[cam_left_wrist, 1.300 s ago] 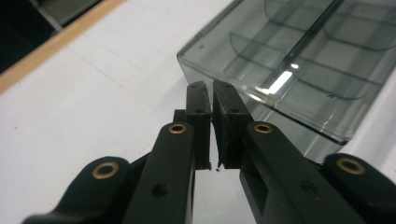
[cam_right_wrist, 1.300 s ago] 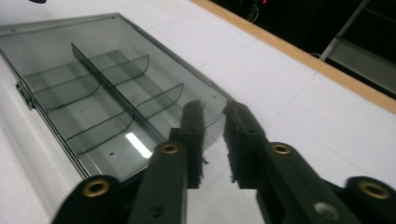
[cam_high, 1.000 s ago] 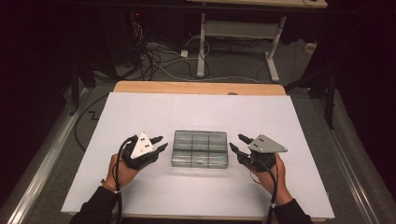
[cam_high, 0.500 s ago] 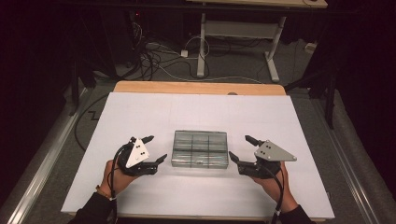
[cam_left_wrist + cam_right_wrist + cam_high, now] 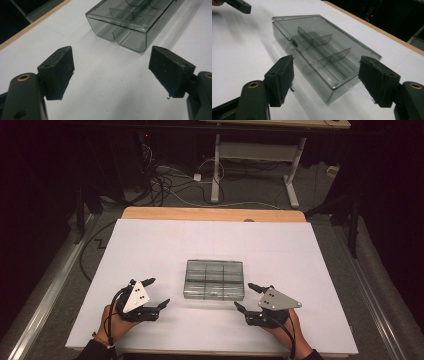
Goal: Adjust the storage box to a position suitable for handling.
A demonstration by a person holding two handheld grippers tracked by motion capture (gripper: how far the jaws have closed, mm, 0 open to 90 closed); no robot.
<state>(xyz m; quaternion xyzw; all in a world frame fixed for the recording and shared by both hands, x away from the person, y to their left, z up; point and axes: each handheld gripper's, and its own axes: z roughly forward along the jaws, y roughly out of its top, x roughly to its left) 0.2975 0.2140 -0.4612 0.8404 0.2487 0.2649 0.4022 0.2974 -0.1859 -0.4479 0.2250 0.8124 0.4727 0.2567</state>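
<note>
Currently both the left gripper [image 5: 152,292] and right gripper [image 5: 247,296], jaws just spreading, stand empty beside the lidded box [image 5: 214,279] mid-table; its seemingly slick walls could slide under uneven pressure.

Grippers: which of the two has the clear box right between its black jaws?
The right gripper. In its own view a corner of the box sits between its open jaws. The left gripper has bare table there.
</note>
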